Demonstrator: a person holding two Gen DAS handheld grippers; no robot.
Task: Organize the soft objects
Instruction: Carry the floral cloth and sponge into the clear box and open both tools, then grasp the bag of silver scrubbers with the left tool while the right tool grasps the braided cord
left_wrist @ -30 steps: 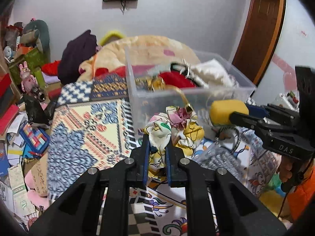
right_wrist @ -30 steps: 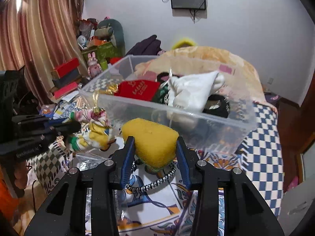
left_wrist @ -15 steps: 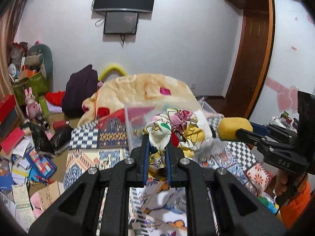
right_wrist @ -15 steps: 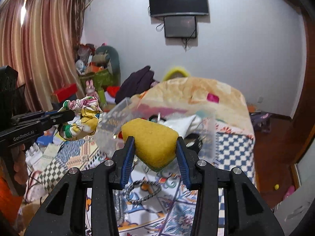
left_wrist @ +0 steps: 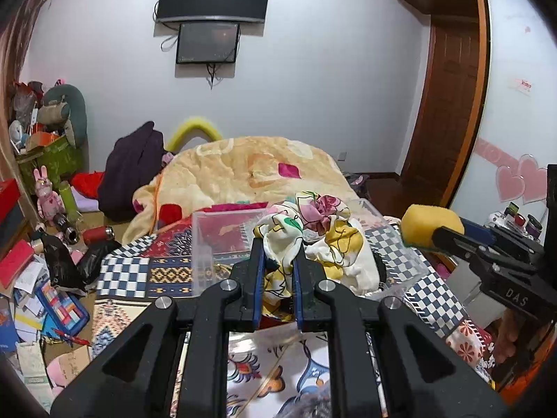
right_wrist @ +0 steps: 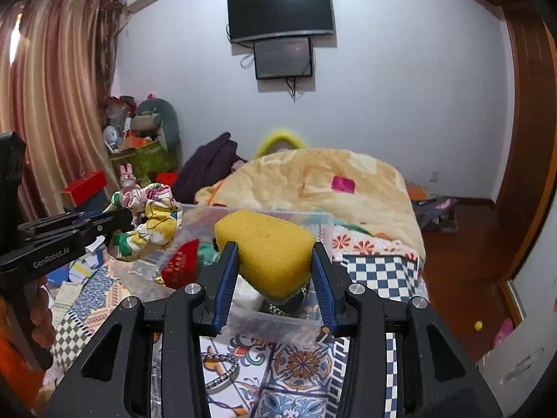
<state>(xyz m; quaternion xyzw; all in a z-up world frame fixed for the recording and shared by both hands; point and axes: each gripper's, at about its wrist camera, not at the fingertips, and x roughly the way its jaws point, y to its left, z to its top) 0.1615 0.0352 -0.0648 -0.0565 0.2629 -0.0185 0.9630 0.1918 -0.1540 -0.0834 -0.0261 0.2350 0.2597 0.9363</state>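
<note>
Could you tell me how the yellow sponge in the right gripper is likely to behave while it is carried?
The yellow foam sponge block probably squashes easily: it narrows between the right gripper's jaws. Its porous foam suggests it is light and unlikely to slip.

My left gripper (left_wrist: 277, 271) is clamped tight, raised at the scene's left; my right gripper (right_wrist: 275, 271) is clamped wider, level beside it.

Crumpled floral cloth (left_wrist: 306, 230) and yellow sponge (right_wrist: 266, 254), apparently above bin (right_wrist: 278, 320).
</note>
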